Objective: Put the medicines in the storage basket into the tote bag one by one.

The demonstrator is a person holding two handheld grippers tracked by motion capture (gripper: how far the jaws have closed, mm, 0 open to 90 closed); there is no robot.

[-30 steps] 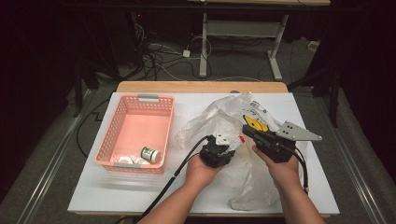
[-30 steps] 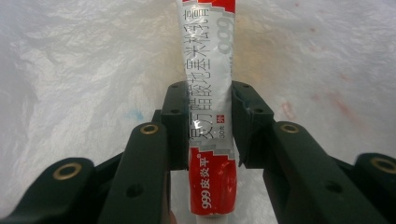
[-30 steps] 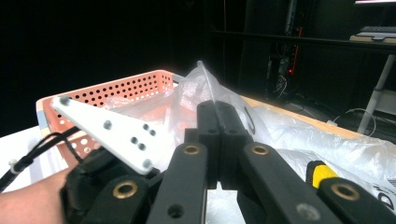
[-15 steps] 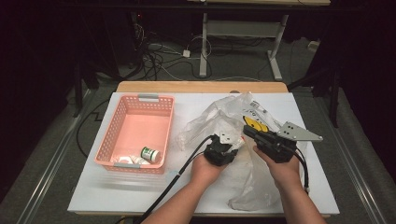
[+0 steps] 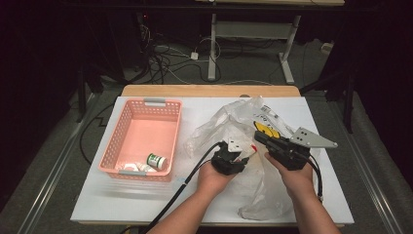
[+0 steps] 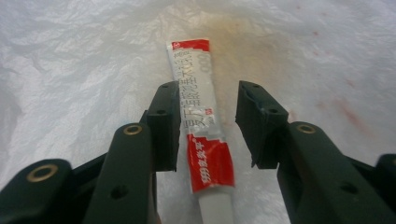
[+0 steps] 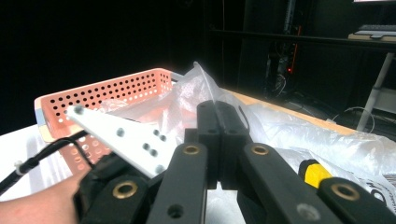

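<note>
A red and white tube lies on the crumpled clear plastic bag at the table's middle. My left gripper hangs over it, jaws either side of the tube. They have just been opening: a gap shows at the right pad, and the left pad is at the tube's edge. In the high view the left gripper sits beside my right gripper. The right gripper has its jaws pressed together, and a fold of the bag rises from its tips.
A pink basket stands at the left with a green and white bottle and a white item at its near end. A yellow item lies inside the bag by the right gripper. Cables trail off the table's front edge.
</note>
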